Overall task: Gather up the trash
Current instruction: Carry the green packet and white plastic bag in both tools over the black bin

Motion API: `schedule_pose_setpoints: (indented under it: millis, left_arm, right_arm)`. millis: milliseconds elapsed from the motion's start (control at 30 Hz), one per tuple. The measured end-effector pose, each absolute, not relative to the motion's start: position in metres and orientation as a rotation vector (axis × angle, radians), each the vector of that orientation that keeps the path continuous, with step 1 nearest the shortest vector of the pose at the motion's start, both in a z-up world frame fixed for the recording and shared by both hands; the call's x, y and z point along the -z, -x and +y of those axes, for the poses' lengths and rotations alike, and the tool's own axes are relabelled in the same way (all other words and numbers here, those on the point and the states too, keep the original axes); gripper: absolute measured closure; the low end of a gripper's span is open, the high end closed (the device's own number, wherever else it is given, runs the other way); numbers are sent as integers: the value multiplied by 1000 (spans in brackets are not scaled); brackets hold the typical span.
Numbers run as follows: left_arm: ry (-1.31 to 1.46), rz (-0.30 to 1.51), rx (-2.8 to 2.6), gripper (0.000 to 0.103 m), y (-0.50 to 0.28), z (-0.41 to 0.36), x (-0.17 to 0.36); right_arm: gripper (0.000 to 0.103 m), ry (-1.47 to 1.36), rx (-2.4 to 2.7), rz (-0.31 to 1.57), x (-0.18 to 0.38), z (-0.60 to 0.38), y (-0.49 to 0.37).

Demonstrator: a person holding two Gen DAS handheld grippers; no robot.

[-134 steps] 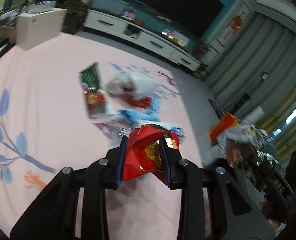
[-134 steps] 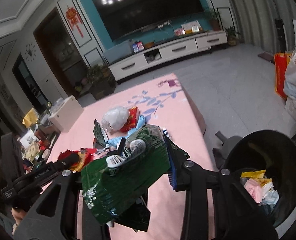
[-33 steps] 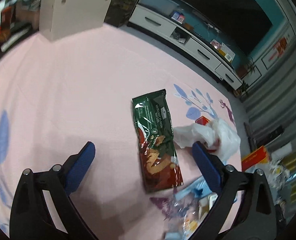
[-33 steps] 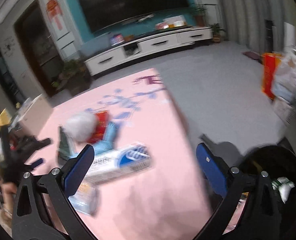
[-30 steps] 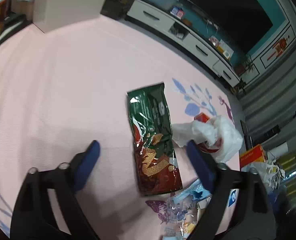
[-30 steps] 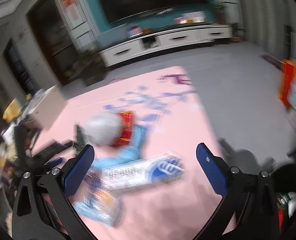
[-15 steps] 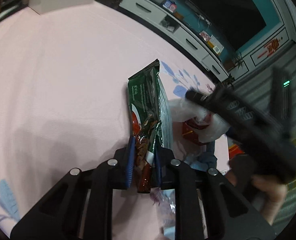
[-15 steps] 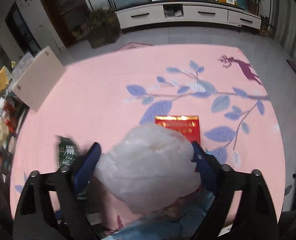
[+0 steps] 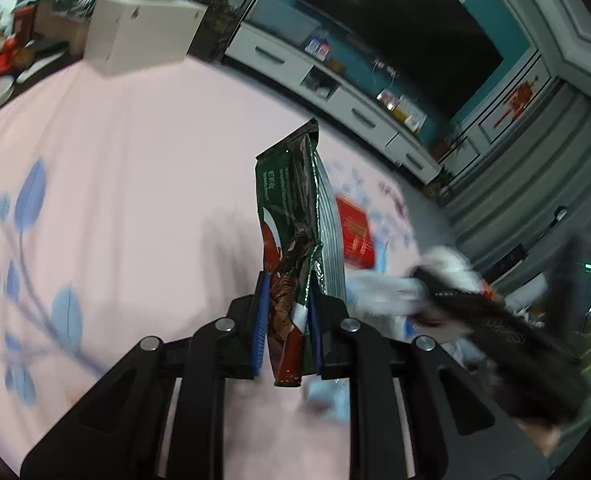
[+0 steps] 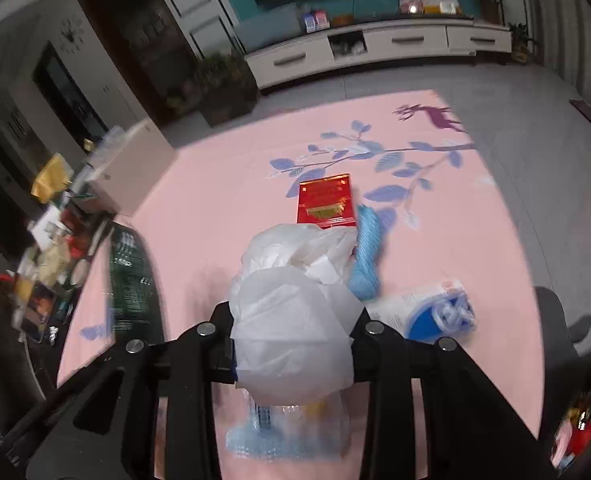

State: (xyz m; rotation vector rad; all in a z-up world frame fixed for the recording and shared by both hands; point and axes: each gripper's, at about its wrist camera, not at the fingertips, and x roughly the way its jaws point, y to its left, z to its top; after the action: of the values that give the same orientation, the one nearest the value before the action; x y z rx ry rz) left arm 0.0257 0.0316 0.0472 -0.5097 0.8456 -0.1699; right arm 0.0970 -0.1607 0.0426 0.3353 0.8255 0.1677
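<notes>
My left gripper [image 9: 286,320] is shut on a green and red snack wrapper [image 9: 295,216] and holds it upright above the pink rug [image 9: 135,184]. My right gripper [image 10: 293,336] is shut on a crumpled white plastic bag [image 10: 295,312], lifted off the rug [image 10: 215,200]; the same wrapper shows blurred at its left [image 10: 129,276]. On the rug lie a red packet [image 10: 326,200], a blue wrapper [image 10: 366,256], a white and blue package [image 10: 431,312] and a clear wrapper [image 10: 287,428]. The right gripper appears blurred in the left wrist view [image 9: 495,320].
A white box [image 9: 135,36] stands at the rug's far left edge with clutter beside it [image 10: 51,248]. A white TV cabinet [image 10: 375,48] runs along the far wall. Grey floor [image 10: 535,120] lies right of the rug.
My left gripper has lifted the green wrapper off the rug. My right gripper has closed on the white bag and raised it, uncovering the red packet.
</notes>
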Motion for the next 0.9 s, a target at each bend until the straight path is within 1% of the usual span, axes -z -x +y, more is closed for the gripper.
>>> schedule_pose_setpoints:
  millis: [133, 300, 433, 667, 900]
  left_arm:
    - [507, 889, 167, 84, -9, 26, -33]
    - [469, 841, 177, 84, 15, 14, -44]
    - [503, 842, 254, 84, 26, 8, -49]
    - [482, 727, 335, 84, 64, -23, -88]
    - [420, 668, 517, 84, 88, -86, -119]
  right_arm:
    - [68, -363, -157, 792, -41, -178, -45]
    - [67, -354, -67, 719, -43, -206, 6]
    - [67, -365, -25, 629, -61, -231, 31]
    - [67, -338, 56, 477, -101, -262, 71]
    - [66, -400, 181, 393, -109, -311, 102]
